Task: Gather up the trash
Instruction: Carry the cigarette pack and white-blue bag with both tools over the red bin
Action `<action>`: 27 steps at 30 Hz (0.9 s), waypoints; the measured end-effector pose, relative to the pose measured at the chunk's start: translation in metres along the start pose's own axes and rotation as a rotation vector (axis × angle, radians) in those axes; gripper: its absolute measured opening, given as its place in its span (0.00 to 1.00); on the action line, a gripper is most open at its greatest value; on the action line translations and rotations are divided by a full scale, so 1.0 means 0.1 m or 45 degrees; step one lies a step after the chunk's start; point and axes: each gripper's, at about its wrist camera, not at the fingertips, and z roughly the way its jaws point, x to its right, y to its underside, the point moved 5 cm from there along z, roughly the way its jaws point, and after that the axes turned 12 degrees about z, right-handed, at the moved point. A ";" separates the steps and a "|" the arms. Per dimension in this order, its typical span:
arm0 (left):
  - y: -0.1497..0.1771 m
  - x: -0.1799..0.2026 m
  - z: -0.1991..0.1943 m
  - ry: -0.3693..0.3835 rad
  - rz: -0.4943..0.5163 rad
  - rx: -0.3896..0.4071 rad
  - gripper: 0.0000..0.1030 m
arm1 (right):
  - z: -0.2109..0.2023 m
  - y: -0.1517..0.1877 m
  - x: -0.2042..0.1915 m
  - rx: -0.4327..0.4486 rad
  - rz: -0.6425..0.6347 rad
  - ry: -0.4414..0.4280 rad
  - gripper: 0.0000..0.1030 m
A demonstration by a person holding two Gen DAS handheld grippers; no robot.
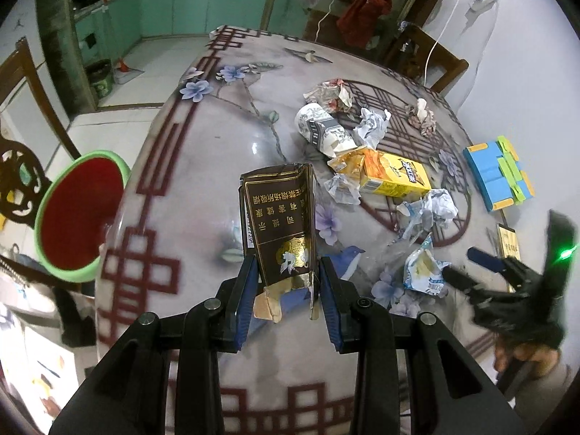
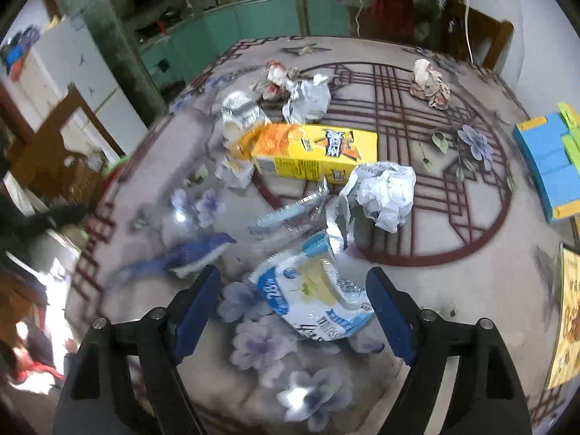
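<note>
My left gripper (image 1: 288,282) is shut on a torn brown cigarette pack (image 1: 279,221) and holds it upright above the table's left part. A green bin with a red liner (image 1: 78,214) stands off the table's left edge. My right gripper (image 2: 293,308) is open, its fingers either side of a blue and white plastic wrapper (image 2: 311,301) lying on the table; the wrapper also shows in the left wrist view (image 1: 422,272), with the right gripper (image 1: 467,264) beside it. More trash lies beyond: a yellow carton (image 2: 315,156), crumpled white paper (image 2: 384,192), a paper cup (image 1: 322,130).
The round table (image 1: 203,181) has a flower and lattice print. A blue and green block set (image 2: 551,159) sits at the right edge. Wooden chairs (image 1: 25,83) stand left and at the far side. A yellow card (image 2: 569,322) lies at the right.
</note>
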 end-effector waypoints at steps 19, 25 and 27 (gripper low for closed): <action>-0.22 -0.66 -0.01 0.005 0.065 0.009 0.32 | 0.24 -0.04 0.00 -0.012 0.316 0.153 0.01; -0.32 -0.98 -0.08 -0.006 0.072 0.039 0.32 | -0.12 -0.31 -0.61 0.138 0.284 0.067 0.01; -0.33 -1.07 -0.10 -0.011 0.068 0.047 0.32 | -0.17 -0.45 -0.86 0.171 0.256 0.025 0.01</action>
